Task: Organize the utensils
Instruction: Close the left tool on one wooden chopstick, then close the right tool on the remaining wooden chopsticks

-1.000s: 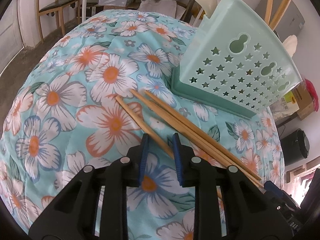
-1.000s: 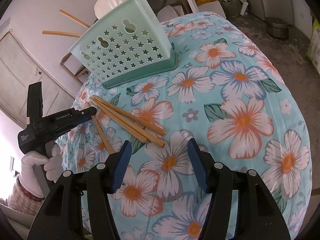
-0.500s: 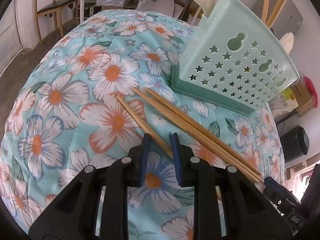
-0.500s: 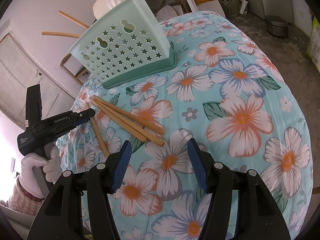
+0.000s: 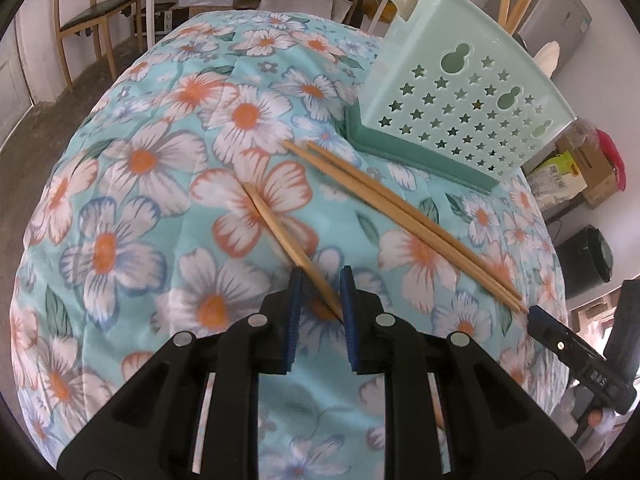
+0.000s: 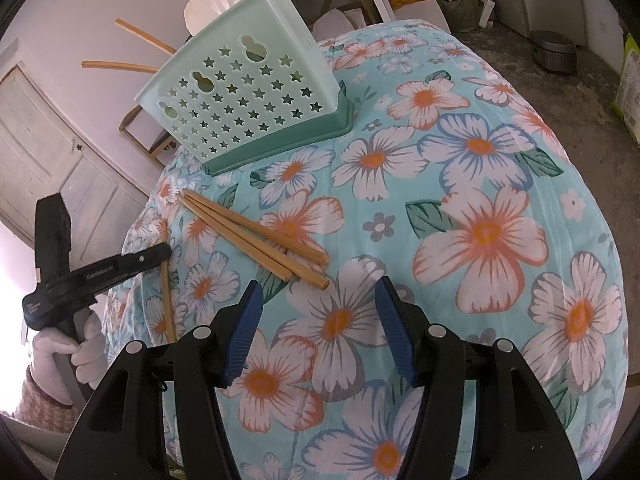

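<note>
Three chopsticks lay on the flowered cloth (image 5: 120, 200) of the worktop, in front of a pale green holder (image 5: 460, 104) pierced with stars. Two of them, the pair (image 5: 400, 216), lay side by side, touching along most of their length, with one end near the holder's dark green base. In the right wrist view the same pair (image 6: 256, 236) reached from near the holder toward the right tongs (image 6: 320, 316). The single chopstick (image 5: 276, 228) lay apart from the pair and ran back between the blue pads of the left tongs (image 5: 320, 304). The left tongs were narrow and closing with that chopstick between them; it slanted across the gap, its near part against the right pad, and whether both pads pressed on it could not be told. In the right wrist view the left tongs (image 6: 160, 254) showed from the side, held by a white-gloved hand (image 6: 76, 348), with the single chopstick (image 6: 168, 300) crossing beneath the tip. The right tongs stood wide with only cloth between the pads, just short of the pair's near ends. Inside the holder stood more chopsticks (image 6: 132, 50) and a white spoon (image 6: 212, 4), sticking up above its rim.
</note>
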Available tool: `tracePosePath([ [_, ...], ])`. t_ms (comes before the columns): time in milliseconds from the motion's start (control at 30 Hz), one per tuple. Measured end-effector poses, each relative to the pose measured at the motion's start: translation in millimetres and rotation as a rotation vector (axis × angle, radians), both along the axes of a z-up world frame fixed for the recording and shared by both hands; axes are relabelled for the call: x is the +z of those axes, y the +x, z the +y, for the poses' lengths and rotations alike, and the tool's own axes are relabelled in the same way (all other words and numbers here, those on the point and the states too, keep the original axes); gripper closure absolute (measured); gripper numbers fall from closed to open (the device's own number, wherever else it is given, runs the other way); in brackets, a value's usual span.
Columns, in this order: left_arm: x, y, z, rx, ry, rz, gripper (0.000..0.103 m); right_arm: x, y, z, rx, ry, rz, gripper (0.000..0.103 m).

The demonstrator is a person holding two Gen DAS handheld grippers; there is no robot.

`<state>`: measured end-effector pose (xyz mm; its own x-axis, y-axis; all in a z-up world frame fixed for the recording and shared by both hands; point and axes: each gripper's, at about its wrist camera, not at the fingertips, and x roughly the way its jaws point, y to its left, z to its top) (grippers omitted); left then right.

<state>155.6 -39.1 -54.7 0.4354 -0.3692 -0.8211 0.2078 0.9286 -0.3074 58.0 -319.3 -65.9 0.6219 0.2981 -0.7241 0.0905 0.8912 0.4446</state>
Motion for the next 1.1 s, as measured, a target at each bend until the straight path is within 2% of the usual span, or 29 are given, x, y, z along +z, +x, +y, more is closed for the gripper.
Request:
tracePosePath([
  [200,-1.5,-12.1,17.3,0.015,-0.083,0.000,0.083,-5.1,-1.7,-4.1,-0.015,0.045,-0.017,0.043],
  [367,-3.6,-13.1,33.1,0.047,-0.190,0.040,0.068,-5.2,-2.1,-0.2,0.001,0.066,-0.047,0.027],
  [467,-6.9,-6.8,42.2,0.093,-0.270,0.085,0.066,-4.0,-2.3,4.8,0.007,0.049,-0.059,0.023],
  [633,-11.3,9.1,44.2,0.172,-0.313,0.127,0.066,-4.4,-4.6,4.3,0.005,0.074,-0.082,0.018],
  [700,-12.6,14.5,41.3,0.197,-0.311,0.125,0.068,-4.0,-5.4,6.9,0.014,0.061,-0.087,0.015],
  [800,-13.4,18.3,36.4,0.229,-0.271,0.101,0.078,-3.5,-6.8,11.0,0.016,0.033,-0.097,0.015],
  [867,-14.0,17.2,36.6,0.249,-0.232,0.089,0.089,-3.4,-7.5,11.0,0.012,0.036,-0.101,0.015],
  [967,-16.0,17.3,43.9,0.255,-0.263,0.091,0.090,-2.0,-6.8,6.6,0.013,0.068,-0.087,0.015],
  [1000,-15.4,16.4,45.7,0.258,-0.268,0.093,0.091,-0.8,-6.4,4.8,0.013,0.075,-0.079,0.016],
  [1100,-9.3,9.7,45.2,0.243,-0.228,0.052,0.091,4.7,-3.5,2.0,0.014,0.060,-0.049,0.031],
])
